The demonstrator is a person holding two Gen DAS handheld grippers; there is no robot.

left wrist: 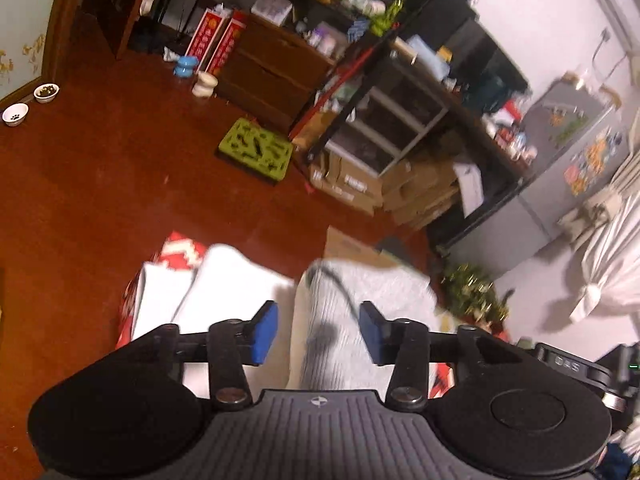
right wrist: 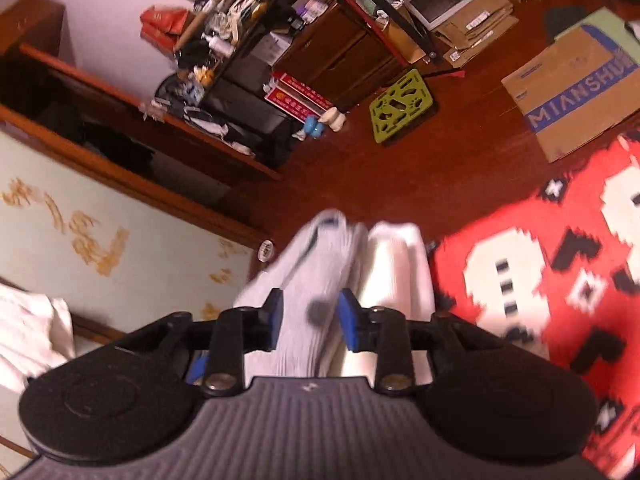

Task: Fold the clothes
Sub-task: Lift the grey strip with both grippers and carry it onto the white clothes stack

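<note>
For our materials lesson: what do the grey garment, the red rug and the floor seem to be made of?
Grey garment: looks like soft ribbed knit, matte; fine parallel ridges show.
Red rug: probably woven or printed pile, matte; blocky pixel-like pattern, texture blurred.
Floor: likely polished wood or laminate; reddish-brown, slightly glossy sheen.
</note>
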